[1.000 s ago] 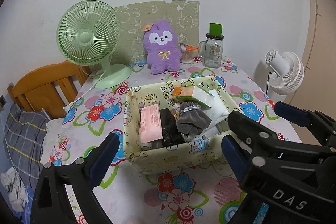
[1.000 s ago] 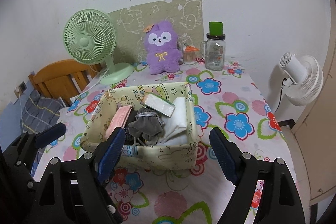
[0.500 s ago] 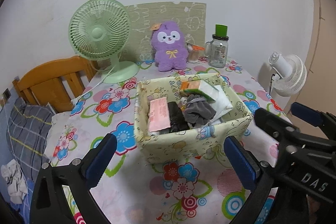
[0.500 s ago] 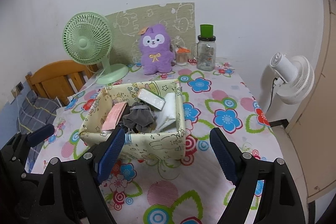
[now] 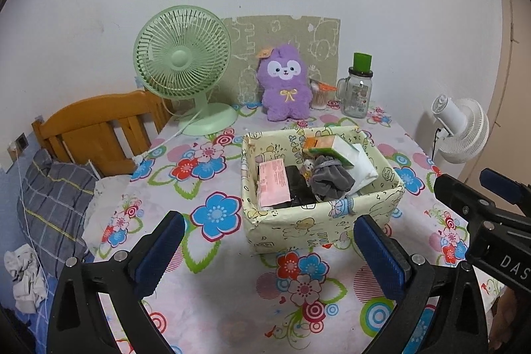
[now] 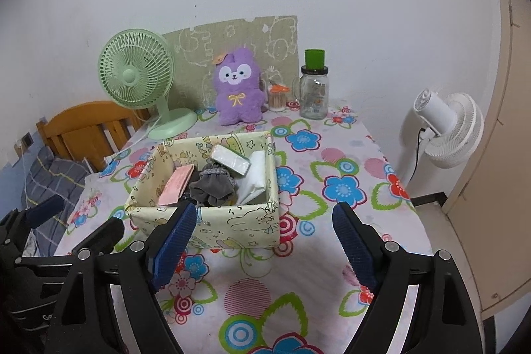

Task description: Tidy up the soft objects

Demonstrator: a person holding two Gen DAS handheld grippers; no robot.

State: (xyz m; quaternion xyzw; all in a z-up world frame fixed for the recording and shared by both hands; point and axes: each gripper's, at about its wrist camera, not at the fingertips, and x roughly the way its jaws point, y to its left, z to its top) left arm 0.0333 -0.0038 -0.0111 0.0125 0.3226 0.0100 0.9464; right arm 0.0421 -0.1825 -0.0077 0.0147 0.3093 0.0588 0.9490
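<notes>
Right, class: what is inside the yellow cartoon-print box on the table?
Inside the yellow box you can see a pink packet, a grey cloth bundle, a green-and-orange tissue pack, something white and something black. Whatever lies beneath them is covered.

Landmark: fabric box (image 5: 318,221), mid worktop (image 5: 212,297). In box, left to right: flat packet (image 5: 272,183) on edge, dark bundle (image 5: 298,188), sock wad (image 5: 332,179), folded sheet (image 5: 361,166); small carton (image 5: 327,146) on top twd the back. Behind box, along the wall: plush toy (image 5: 284,85) ctr, desk fan (image 5: 182,62) to its left, lidded jar (image 5: 358,87) to its right, small cup of sticks (image 5: 319,95) betw plush & jar. Printed board (image 5: 318,38) leaning on the wall behind plush. Left of box, off the worktop edge: wooden chair (image 5: 96,128), pillow (image 5: 53,194) in front of it. Right of box, beyond the worktop: standing fan (image 5: 461,128).
</notes>
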